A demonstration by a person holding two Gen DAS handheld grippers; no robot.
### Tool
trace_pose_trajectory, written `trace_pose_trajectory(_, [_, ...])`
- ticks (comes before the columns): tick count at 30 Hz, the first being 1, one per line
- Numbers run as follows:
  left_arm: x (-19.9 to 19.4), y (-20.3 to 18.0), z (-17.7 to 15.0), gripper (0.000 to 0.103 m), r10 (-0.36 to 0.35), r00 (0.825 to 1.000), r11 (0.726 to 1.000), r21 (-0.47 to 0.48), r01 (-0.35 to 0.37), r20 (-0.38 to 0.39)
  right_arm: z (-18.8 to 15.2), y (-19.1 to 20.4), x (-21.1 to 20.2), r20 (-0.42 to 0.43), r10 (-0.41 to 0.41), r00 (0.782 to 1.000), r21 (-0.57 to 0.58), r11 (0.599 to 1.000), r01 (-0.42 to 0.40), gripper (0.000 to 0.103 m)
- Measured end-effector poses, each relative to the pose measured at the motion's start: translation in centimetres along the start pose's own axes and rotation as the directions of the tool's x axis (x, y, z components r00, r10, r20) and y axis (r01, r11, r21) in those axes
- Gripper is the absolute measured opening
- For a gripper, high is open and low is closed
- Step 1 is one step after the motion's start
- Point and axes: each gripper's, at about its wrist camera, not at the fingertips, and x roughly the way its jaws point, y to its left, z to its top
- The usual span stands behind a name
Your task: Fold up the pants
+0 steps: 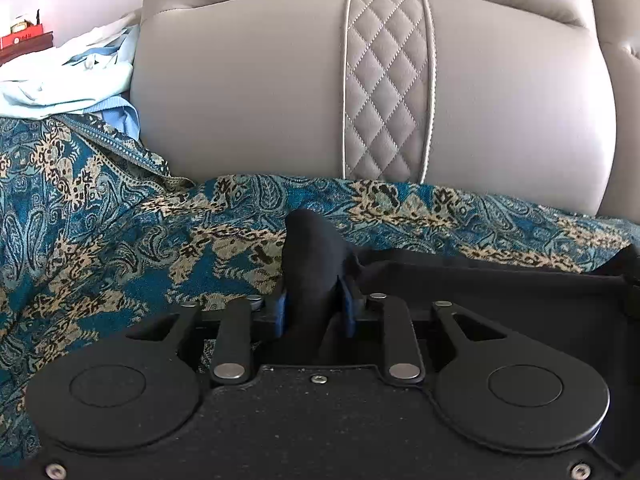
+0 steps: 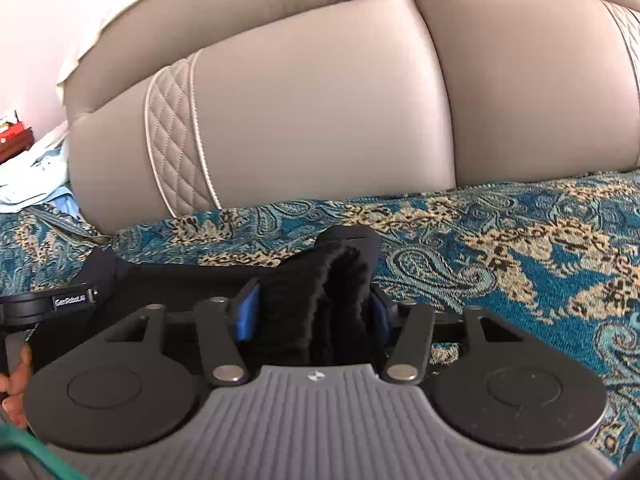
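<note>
The black fabric pants (image 1: 480,280) lie on a teal, tan and black paisley woven throw (image 1: 120,240) spread over a sofa seat, stretched between the two tongs. A bunched corner of the cloth rises in a peak between the blue pads of the left gripper (image 1: 314,300), which are close together with the fabric filling the gap between them; the rest of the garment runs off to the right of those tongs. In the right wrist view a thick, ribbed wad of the same pants (image 2: 320,300) sits between the blue pads of the right gripper (image 2: 314,308), whose jaws stand fairly wide; whether the pads press on the wad cannot be told. To the left of the right tongs the other tool appears, with a person's fingers (image 2: 16,380) around its handle. Beyond both tongs stands the grey leather sofa backrest (image 1: 240,100) with a quilted diamond-stitched strip (image 1: 386,80). Far left of the left tongs lies a pile of pale blue clothing (image 1: 68,80).
</note>
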Motion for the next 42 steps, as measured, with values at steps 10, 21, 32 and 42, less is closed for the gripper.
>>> trace_pose_trajectory(10, [0.1,-0.9,-0.5,0.052,0.091,0.996,0.995,0.031,-0.092,0.011,-0.1,0.5,-0.3,0.043,-0.053,0.998,-0.003,0.999,0.053,0.090])
trace_pose_trajectory(21, [-6.5,-1.2,-4.2,0.085,-0.039,0.999,0.996,0.076,0.040,-0.013,-0.1,2.8,-7.1,0.225,-0.100,0.969,-0.069,0.991,0.118,0.103])
trace_pose_trajectory(32, [-14.8,0.0,-9.3,0.090,-0.111,0.993,0.991,0.078,0.108,0.045,-6.2,6.2,-12.7,0.232,-0.094,0.968,-0.113,0.986,0.123,0.103])
trace_pose_trajectory(42, [-18.3,1.1,-14.1,0.090,-0.133,0.990,0.989,0.063,0.131,0.040,-12.2,6.6,-16.4,0.238,-0.164,0.957,-0.120,0.973,0.196,0.103])
